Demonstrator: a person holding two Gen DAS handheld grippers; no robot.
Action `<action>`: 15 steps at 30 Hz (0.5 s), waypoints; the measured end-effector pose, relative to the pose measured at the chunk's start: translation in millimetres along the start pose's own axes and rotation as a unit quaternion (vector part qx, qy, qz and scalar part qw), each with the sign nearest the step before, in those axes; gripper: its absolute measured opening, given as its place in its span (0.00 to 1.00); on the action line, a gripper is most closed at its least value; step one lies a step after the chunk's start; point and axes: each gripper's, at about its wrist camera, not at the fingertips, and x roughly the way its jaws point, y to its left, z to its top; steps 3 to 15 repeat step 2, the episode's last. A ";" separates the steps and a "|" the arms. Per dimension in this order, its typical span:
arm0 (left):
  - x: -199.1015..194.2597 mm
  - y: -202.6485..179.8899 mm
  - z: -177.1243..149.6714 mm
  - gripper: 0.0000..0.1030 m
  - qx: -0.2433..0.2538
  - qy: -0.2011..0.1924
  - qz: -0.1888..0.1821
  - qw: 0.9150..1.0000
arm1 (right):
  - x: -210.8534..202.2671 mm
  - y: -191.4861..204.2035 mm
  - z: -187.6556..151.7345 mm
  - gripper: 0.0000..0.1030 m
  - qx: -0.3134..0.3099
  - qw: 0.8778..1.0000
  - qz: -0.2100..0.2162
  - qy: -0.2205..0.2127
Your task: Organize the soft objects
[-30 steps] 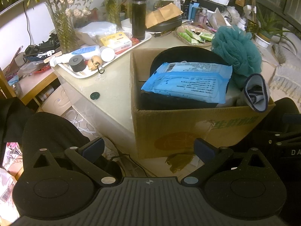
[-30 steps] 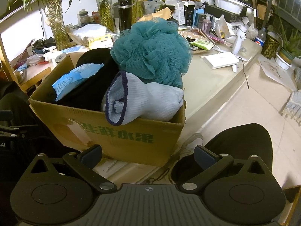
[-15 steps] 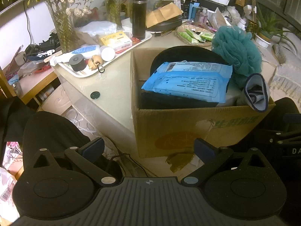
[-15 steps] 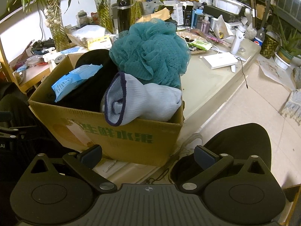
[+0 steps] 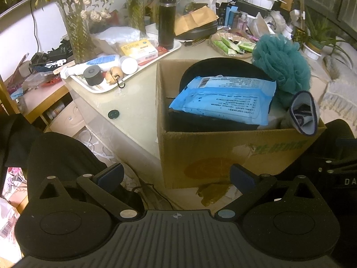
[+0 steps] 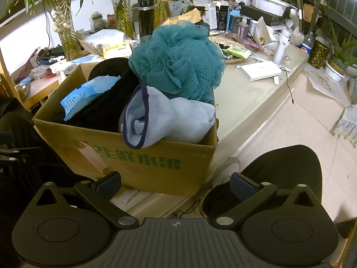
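Observation:
A cardboard box (image 5: 223, 154) (image 6: 142, 156) stands at the table's near edge, full of soft things. In it lie a teal bath pouf (image 5: 283, 64) (image 6: 178, 58), a blue wipes pack (image 5: 223, 98) (image 6: 87, 93), a pale blue cloth with dark trim (image 5: 304, 114) (image 6: 169, 118) and a black item (image 5: 218, 69) (image 6: 109, 96). My left gripper (image 5: 177, 175) is open and empty, in front of the box's left corner. My right gripper (image 6: 176, 182) is open and empty, in front of the box's right corner.
A white tray (image 5: 125, 76) with bottles and a black flask (image 5: 167, 22) lies left of the box. Plant vases (image 5: 77, 33), a basket of packets (image 5: 232, 44) and a white flat device (image 6: 260, 70) crowd the table. A black chair back (image 6: 283, 174) is below right.
Both grippers have drifted very slightly; the box and its contents have not moved. Both stay open.

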 end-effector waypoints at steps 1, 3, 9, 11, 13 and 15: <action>0.0 -0.1 -0.1 1.00 0.000 0.000 0.000 1.000 | 0.3 0.1 0.1 1.00 0.000 1.000 -0.001 0.000; -0.1 -0.1 0.0 1.00 0.000 0.000 0.000 1.000 | 0.3 -0.2 0.2 1.00 -0.001 1.000 -0.001 0.000; -0.1 -0.1 0.0 1.00 0.000 0.000 0.000 1.000 | 0.3 -0.2 0.2 1.00 -0.001 1.000 -0.001 0.000; -0.1 -0.1 0.0 1.00 0.000 0.000 0.000 1.000 | 0.3 -0.2 0.2 1.00 -0.001 1.000 -0.001 0.000; -0.1 -0.1 0.0 1.00 0.000 0.000 0.000 1.000 | 0.3 -0.2 0.2 1.00 -0.001 1.000 -0.001 0.000; -0.1 -0.1 0.0 1.00 0.000 0.000 0.000 1.000 | 0.3 -0.2 0.2 1.00 -0.001 1.000 -0.001 0.000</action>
